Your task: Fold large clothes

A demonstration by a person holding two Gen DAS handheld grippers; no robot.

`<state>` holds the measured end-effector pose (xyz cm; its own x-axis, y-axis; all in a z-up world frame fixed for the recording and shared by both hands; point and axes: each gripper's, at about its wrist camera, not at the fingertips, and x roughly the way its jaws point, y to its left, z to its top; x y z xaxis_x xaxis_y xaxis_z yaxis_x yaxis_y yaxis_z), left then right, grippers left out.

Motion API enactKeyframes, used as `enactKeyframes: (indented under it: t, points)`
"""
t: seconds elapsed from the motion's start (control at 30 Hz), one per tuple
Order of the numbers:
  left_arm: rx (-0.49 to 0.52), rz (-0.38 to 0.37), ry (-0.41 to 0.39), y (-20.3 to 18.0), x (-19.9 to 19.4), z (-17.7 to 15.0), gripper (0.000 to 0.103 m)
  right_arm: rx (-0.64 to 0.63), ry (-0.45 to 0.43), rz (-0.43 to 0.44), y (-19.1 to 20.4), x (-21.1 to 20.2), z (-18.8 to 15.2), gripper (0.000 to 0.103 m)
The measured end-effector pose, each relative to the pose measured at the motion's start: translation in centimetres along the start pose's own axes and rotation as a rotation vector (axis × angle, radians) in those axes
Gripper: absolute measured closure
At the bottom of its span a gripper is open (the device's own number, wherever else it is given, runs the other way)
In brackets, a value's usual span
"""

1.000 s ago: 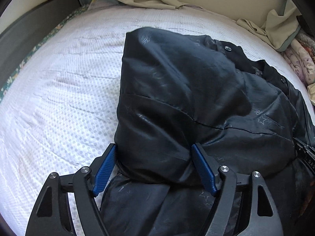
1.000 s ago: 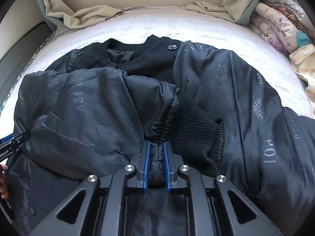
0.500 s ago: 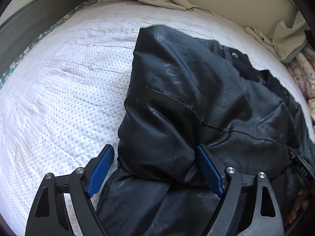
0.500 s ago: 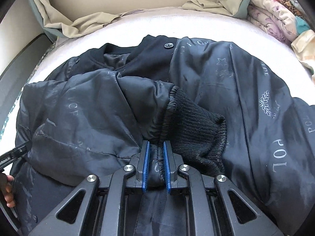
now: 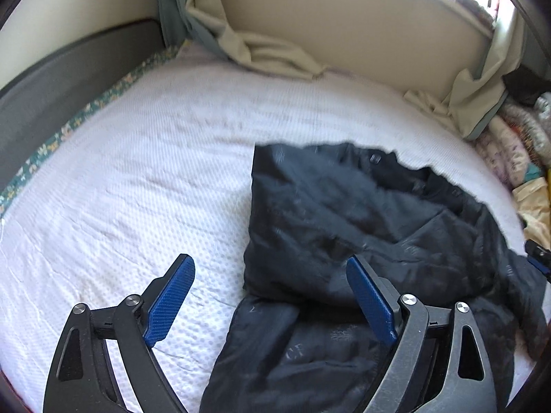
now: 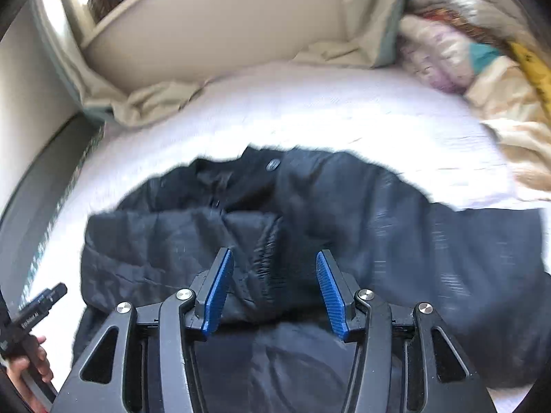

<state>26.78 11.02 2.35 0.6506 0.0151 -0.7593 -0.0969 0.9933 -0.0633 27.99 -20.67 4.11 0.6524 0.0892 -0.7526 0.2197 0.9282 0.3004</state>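
Black jacket (image 6: pixel 310 241) on bed (image 5: pixel 137 179), sleeve folded across chest. Right gripper (image 6: pixel 272 292) wide apart, empty, directly above sleeve cuff (image 6: pixel 265 251). Left gripper (image 5: pixel 272 299) wide apart, empty; folded edge ahead-right.

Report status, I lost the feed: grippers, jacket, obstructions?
Left gripper open, empty. Right gripper open, above sleeve cuff. Black jacket partly folded on bed. Nothing blocking.

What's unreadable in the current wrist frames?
- Jacket print, right wrist view: lost to motion blur.
- Jacket hem, left wrist view: cut off by the bottom edge, behind the open left gripper.
- Knit cuff, right wrist view: blurred between the open right gripper fingers; contact unclear.
- Bedding pile, right wrist view: blurred and cropped.
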Motion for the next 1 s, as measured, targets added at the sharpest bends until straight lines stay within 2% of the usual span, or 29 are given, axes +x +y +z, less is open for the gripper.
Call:
enactKeyframes:
  t: [0.1, 0.2, 0.27, 0.3, 0.4, 0.53, 0.73, 0.83, 1.0]
  points:
    - [-0.019, -0.021, -0.062, -0.1, -1.8, 0.3, 0.004, 0.079, -0.035, -0.002, -2.3, -4.5, 0.7, 0.052]
    - [-0.027, -0.034, -0.105, -0.2, -3.3, 0.0, 0.003, 0.117, -0.069, -0.037, -4.9, -8.9, 0.1, 0.039]
    - [-0.026, -0.047, -0.119, -0.8, -3.9, -0.1, 0.003, 0.155, -0.119, -0.072, -7.3, -11.7, -1.2, 0.024]
    - [-0.025, -0.057, -0.122, -1.3, -4.1, -0.1, 0.003, 0.187, -0.146, -0.09, -8.9, -12.9, -2.1, 0.023]
    - [-0.036, -0.119, -0.134, -1.9, -5.9, -0.7, 0.003, 0.292, -0.192, -0.144, -14.2, -14.9, -4.6, 0.023]
    - [-0.009, -0.147, -0.174, -3.1, -9.0, -2.1, 0.003, 0.376, -0.164, -0.264, -20.0, -15.4, -6.1, 0.028]
    - [-0.012, -0.174, -0.16, -3.4, -10.8, -3.7, 0.001, 0.524, -0.209, -0.271, -26.5, -17.9, -8.2, 0.028]
    - [-0.007, -0.169, -0.176, -3.1, -9.8, -4.4, 0.001, 0.637, -0.211, -0.266, -30.4, -18.4, -10.0, 0.028]
    - [-0.052, -0.201, -0.051, -3.1, -5.8, -4.9, 0.001, 0.897, -0.169, -0.282, -37.3, -18.3, -14.7, 0.033]
